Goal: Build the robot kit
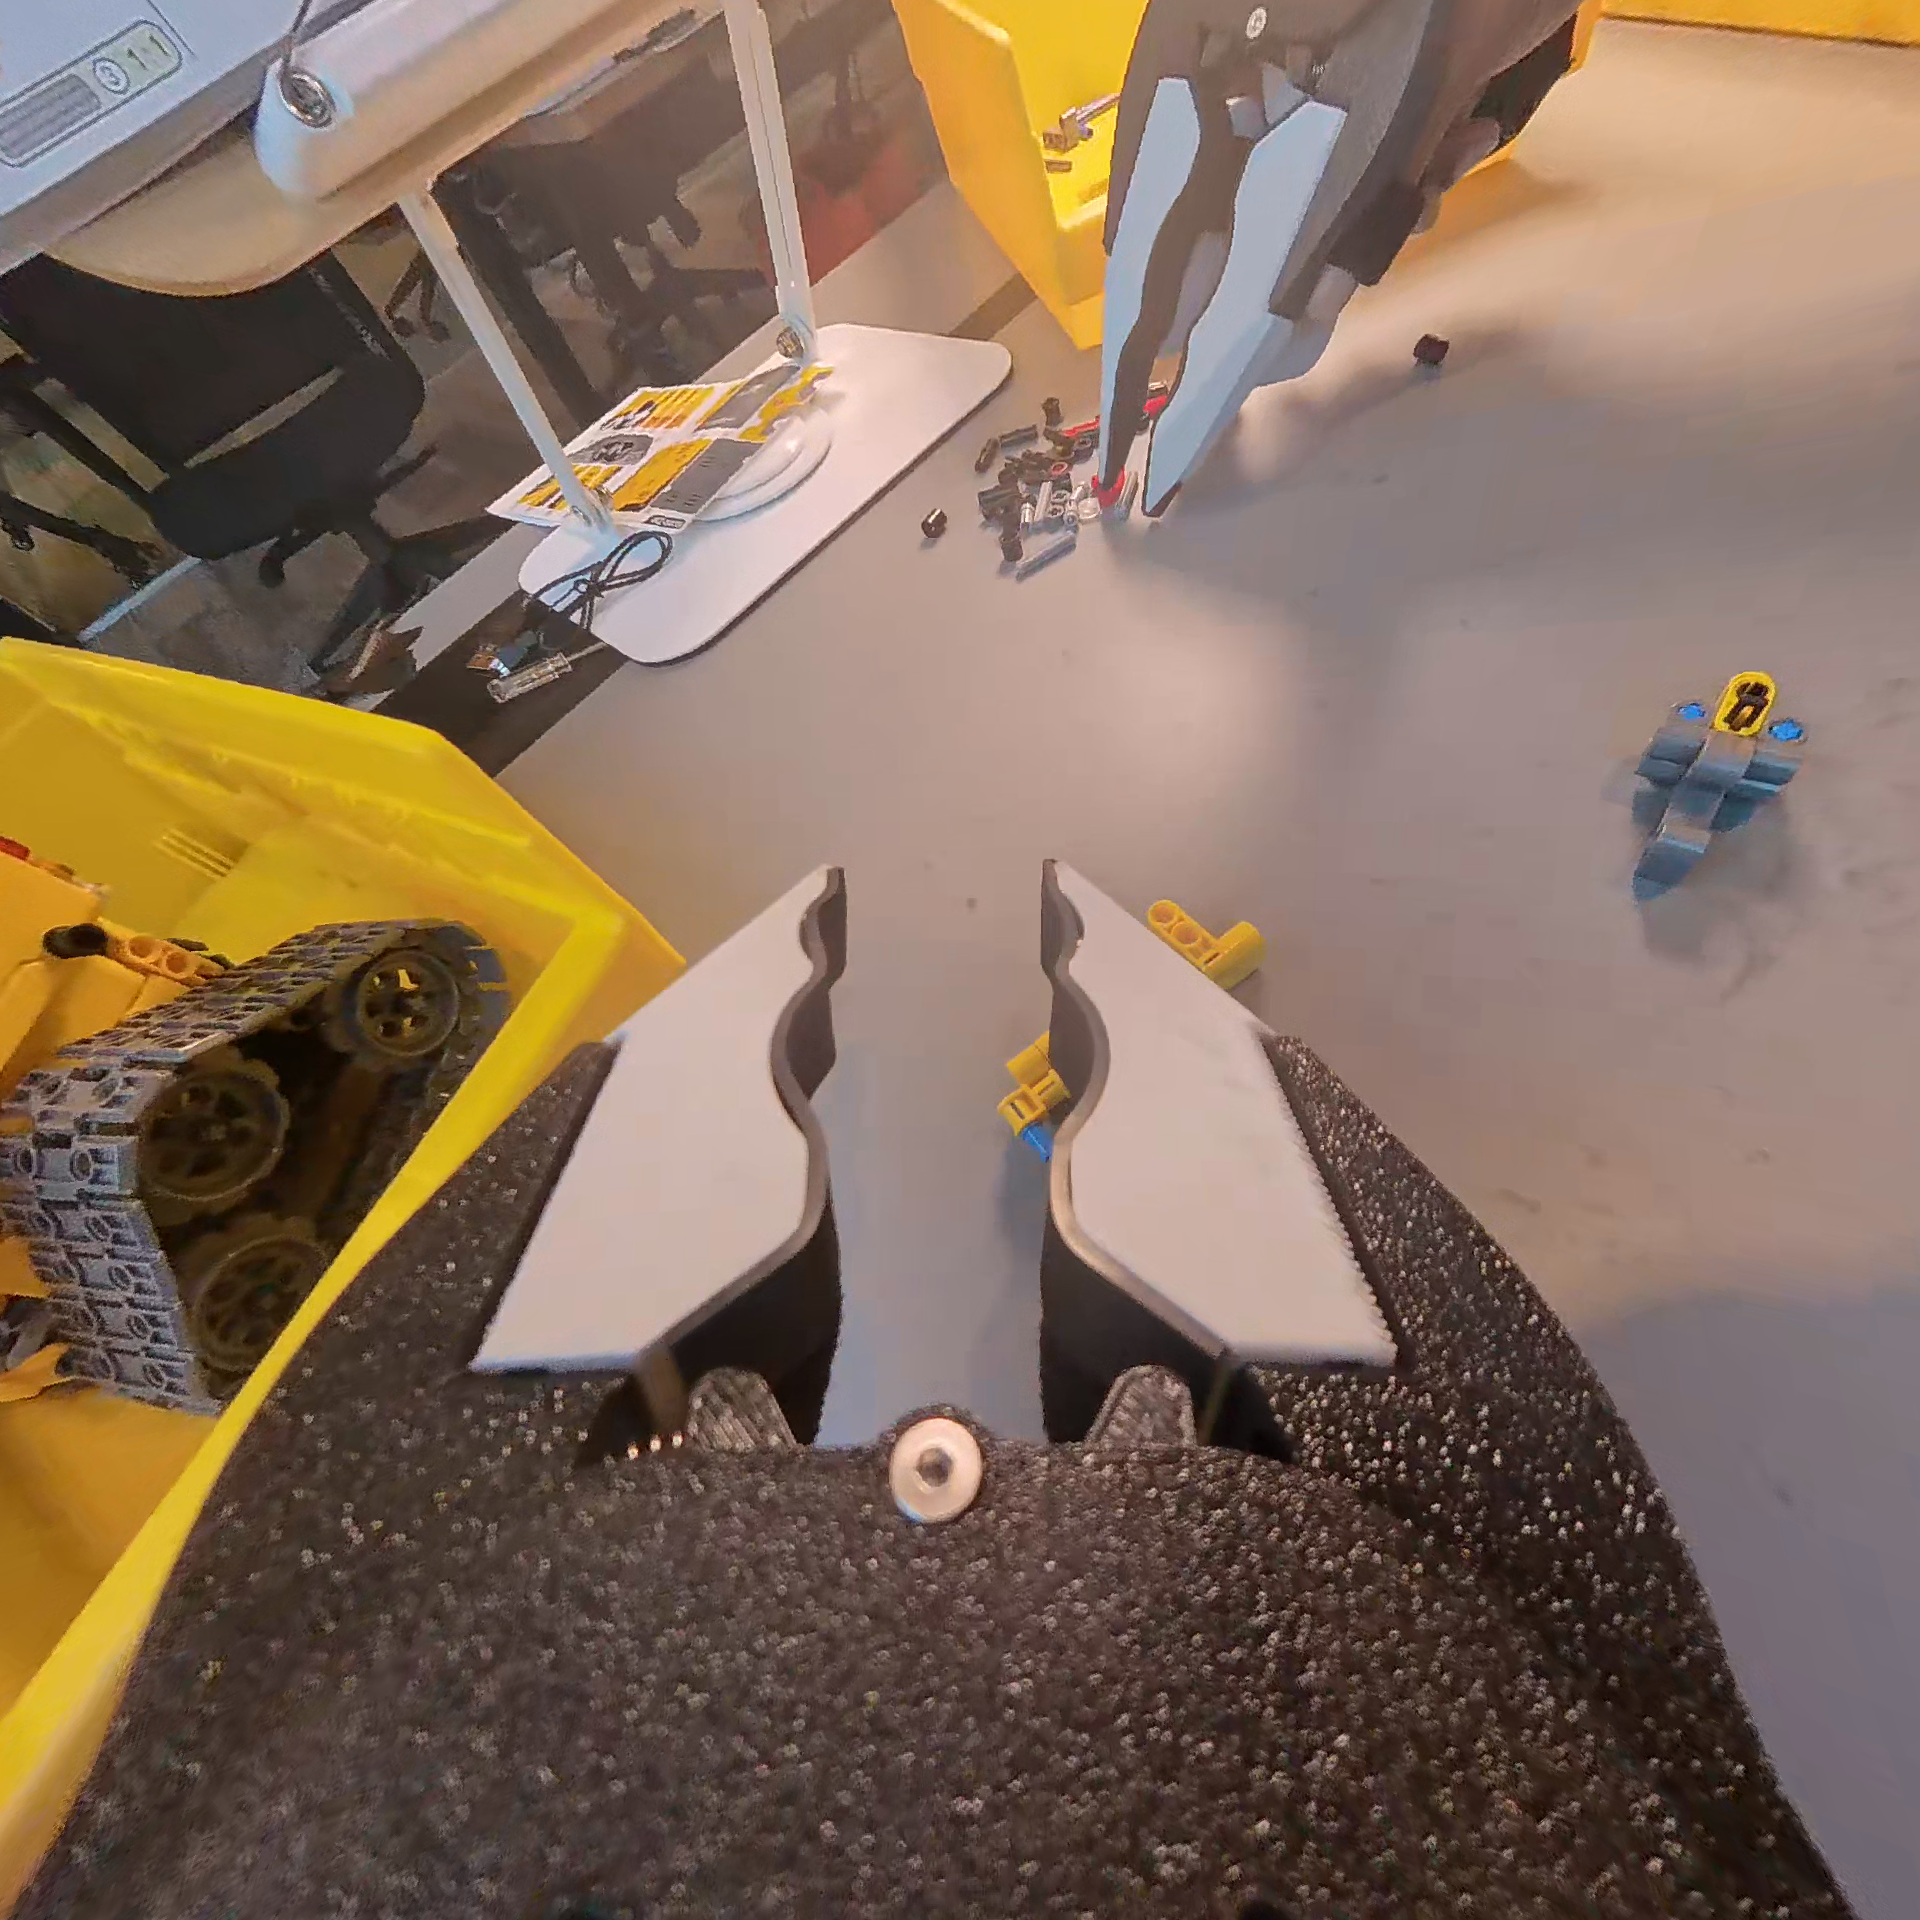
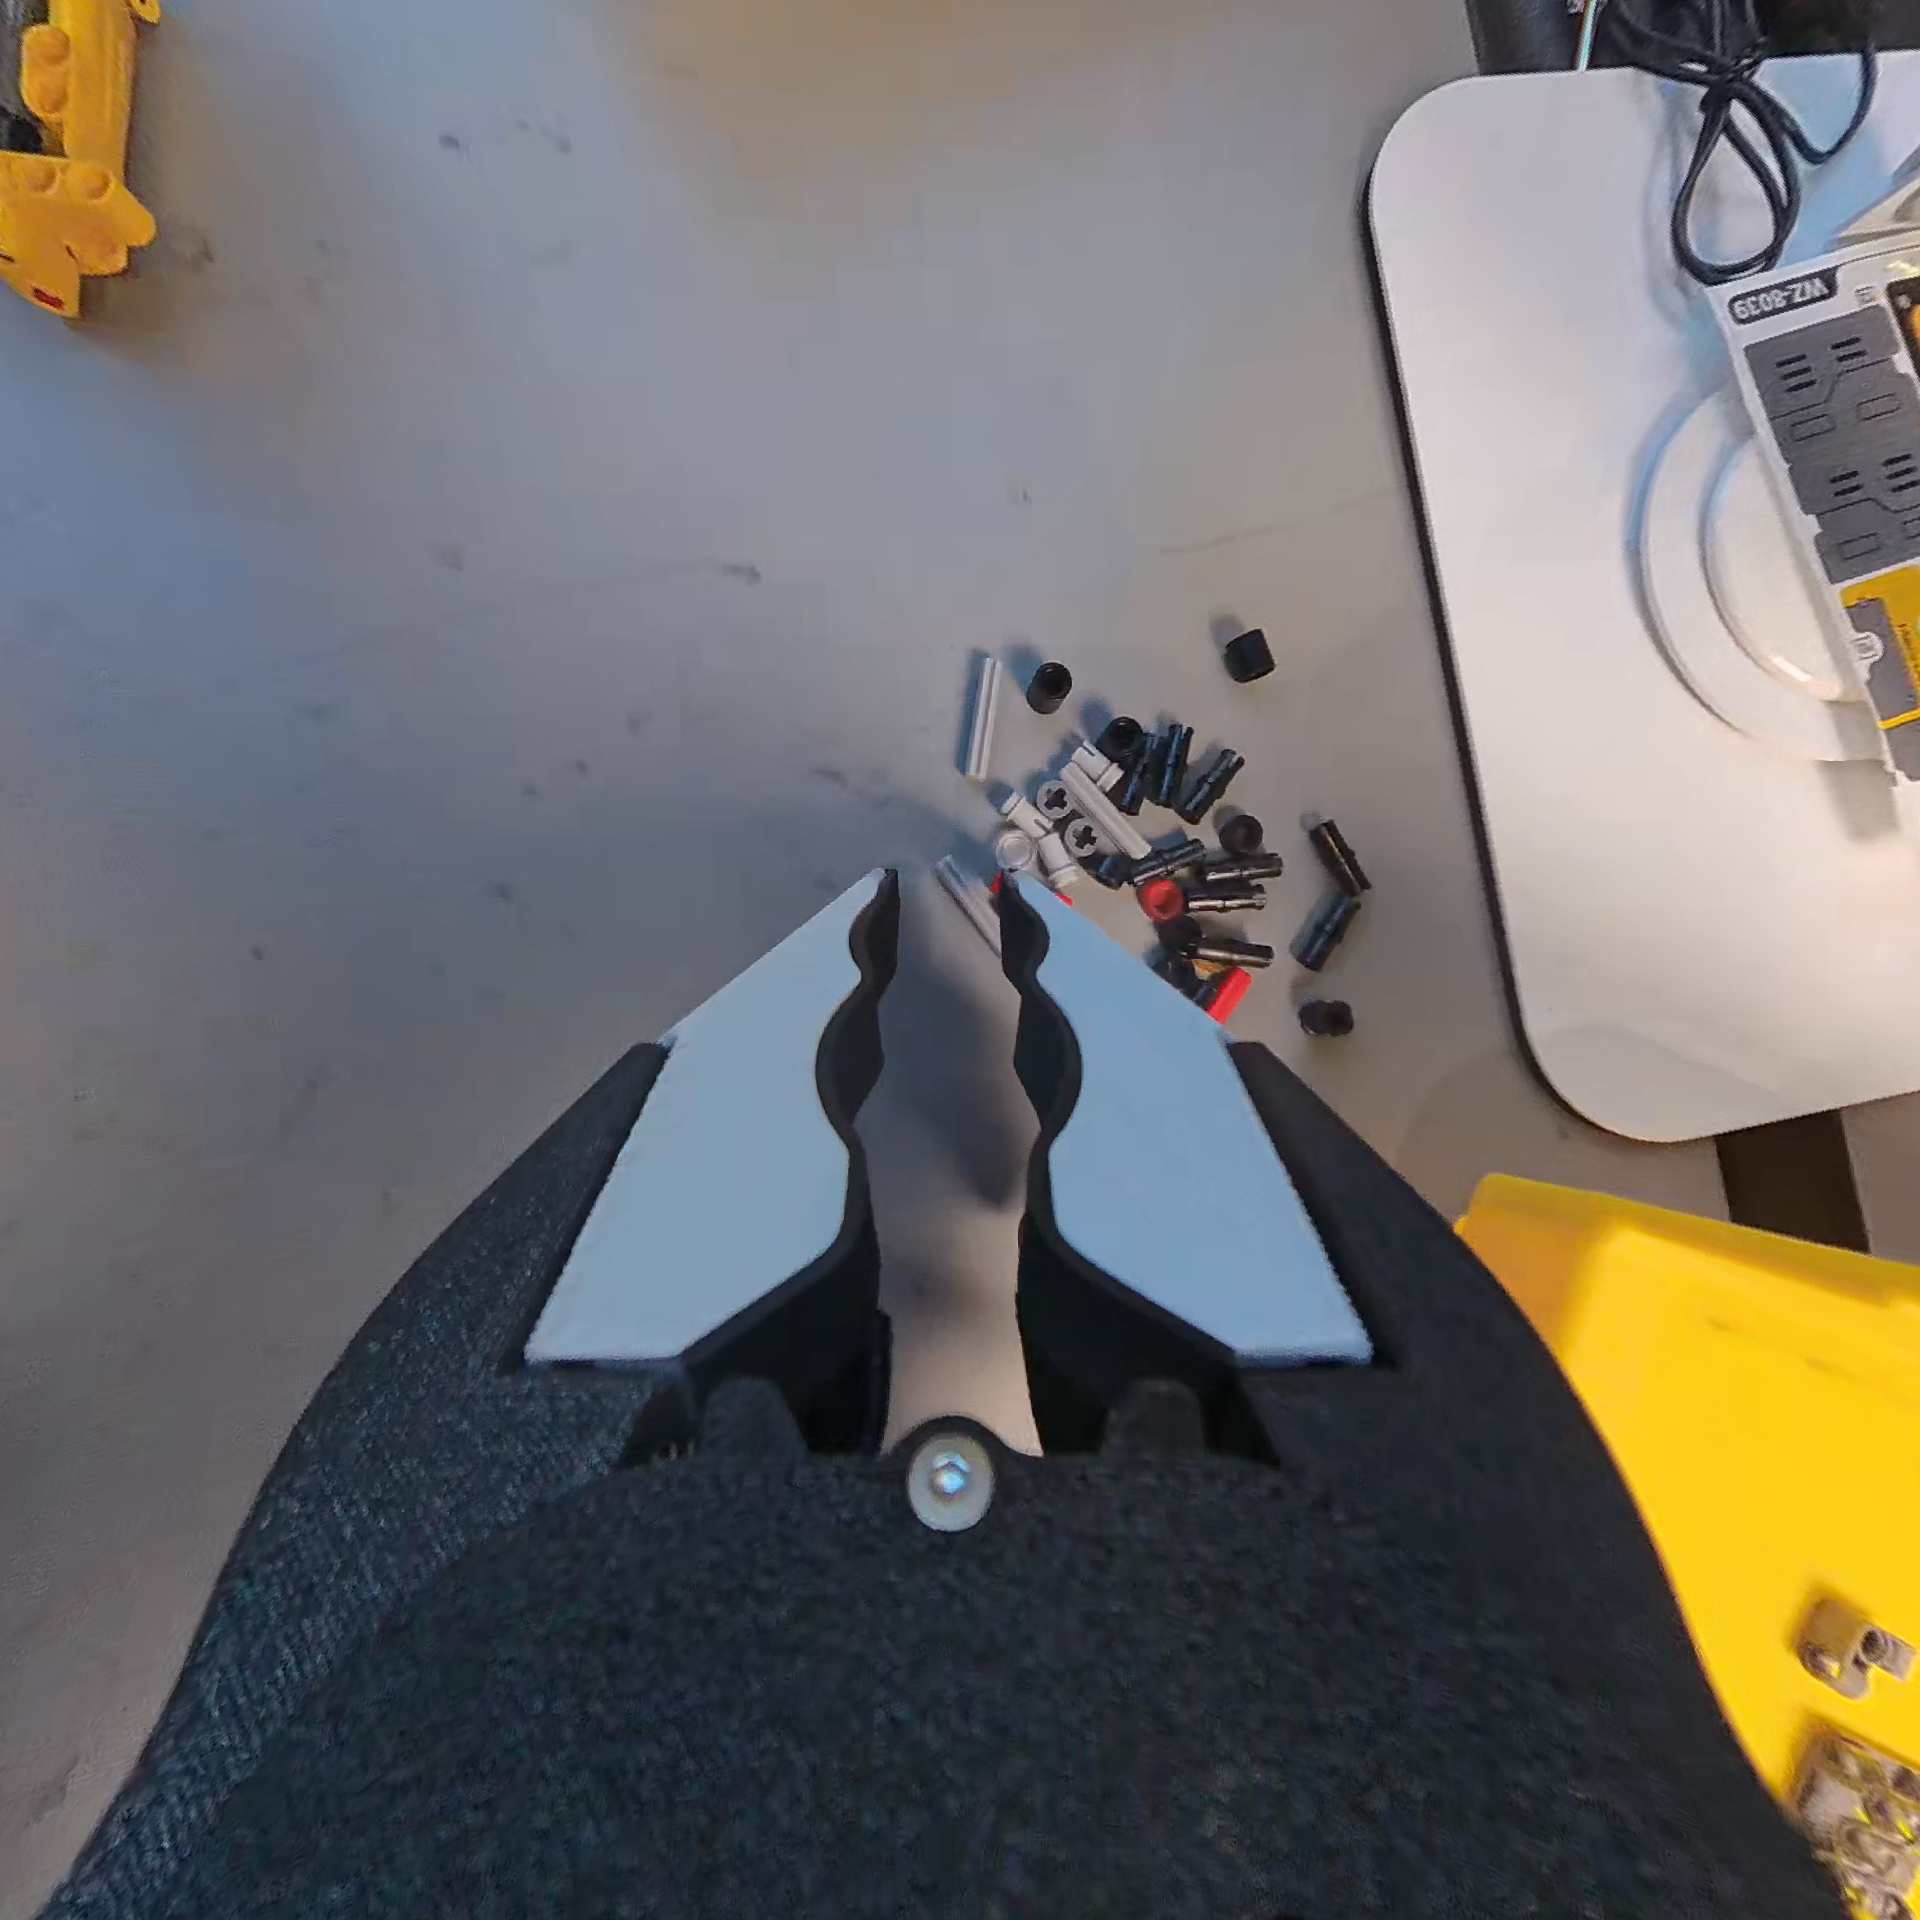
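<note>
My left gripper [image 1: 943, 873] is open and empty, low over the grey table [image 1: 1351, 1039]. A yellow L-shaped piece [image 1: 1205, 940] lies just outside its right finger. A small yellow piece with a blue pin [image 1: 1034, 1091] lies against that finger's inner side. My right gripper [image 2: 948, 881] is open, its tips at the near-left edge of a pile of small black, grey and red pins [image 2: 1153, 831]. A grey axle [image 2: 961, 894] lies by its right tip. The right gripper also shows far off in the left wrist view [image 1: 1138, 504], tips down at the pile [image 1: 1039, 488].
A yellow bin [image 1: 582, 935] at the left holds a tracked model [image 1: 208, 1122]. A grey-blue assembly [image 1: 1714, 779] lies to the right. A white lamp base [image 2: 1558, 623] carries a sticker sheet [image 2: 1839, 436] and a black cable [image 2: 1745, 135]. Another yellow bin [image 2: 1714, 1455] and a yellow assembly [image 2: 73, 156] are nearby. Spacing between my two grippers at the tips: around 20 centimetres.
</note>
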A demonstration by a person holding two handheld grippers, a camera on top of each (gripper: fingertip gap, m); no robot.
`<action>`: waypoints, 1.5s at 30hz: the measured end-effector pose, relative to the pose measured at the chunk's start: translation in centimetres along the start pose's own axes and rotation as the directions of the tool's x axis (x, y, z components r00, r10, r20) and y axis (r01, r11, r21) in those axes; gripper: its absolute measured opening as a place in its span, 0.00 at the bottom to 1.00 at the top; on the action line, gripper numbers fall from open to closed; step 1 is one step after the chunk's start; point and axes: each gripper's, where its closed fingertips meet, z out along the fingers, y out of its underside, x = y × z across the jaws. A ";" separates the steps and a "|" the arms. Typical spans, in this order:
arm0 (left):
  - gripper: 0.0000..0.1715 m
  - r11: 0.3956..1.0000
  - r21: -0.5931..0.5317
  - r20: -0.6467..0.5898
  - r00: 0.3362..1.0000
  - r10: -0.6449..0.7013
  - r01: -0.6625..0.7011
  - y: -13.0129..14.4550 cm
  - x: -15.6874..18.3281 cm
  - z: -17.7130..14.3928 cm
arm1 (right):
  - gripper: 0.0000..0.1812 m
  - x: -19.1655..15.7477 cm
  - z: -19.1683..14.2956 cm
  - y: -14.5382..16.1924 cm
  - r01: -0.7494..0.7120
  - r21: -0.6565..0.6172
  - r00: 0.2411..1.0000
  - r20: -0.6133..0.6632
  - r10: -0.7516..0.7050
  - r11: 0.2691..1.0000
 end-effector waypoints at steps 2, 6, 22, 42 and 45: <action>0.21 1.000 0.005 0.000 1.000 -0.002 0.002 0.0 -0.1 0.0 | 0.09 0.0 -0.2 0.2 -0.011 -0.001 1.000 0.006 0.011 1.000; 0.21 1.000 0.010 -0.005 1.000 -0.003 0.003 -0.1 0.1 0.0 | 0.09 0.2 -0.6 0.9 -0.020 -0.002 1.000 0.005 0.020 1.000; 0.20 1.000 0.015 -0.003 1.000 0.006 -0.006 -0.2 0.1 0.0 | 0.02 -0.2 -0.6 1.4 -0.110 0.006 0.989 0.098 0.109 0.994; 0.23 0.999 0.010 -0.078 0.996 -0.032 0.033 -0.1 1.4 0.3 | 0.02 -14.8 -2.7 1.8 -0.044 -0.017 0.994 0.096 0.046 0.999; 0.24 0.999 0.012 -0.094 0.995 -0.044 0.045 -0.2 1.6 0.3 | 0.02 -14.8 -2.6 2.0 -0.058 0.005 0.995 0.087 0.057 0.998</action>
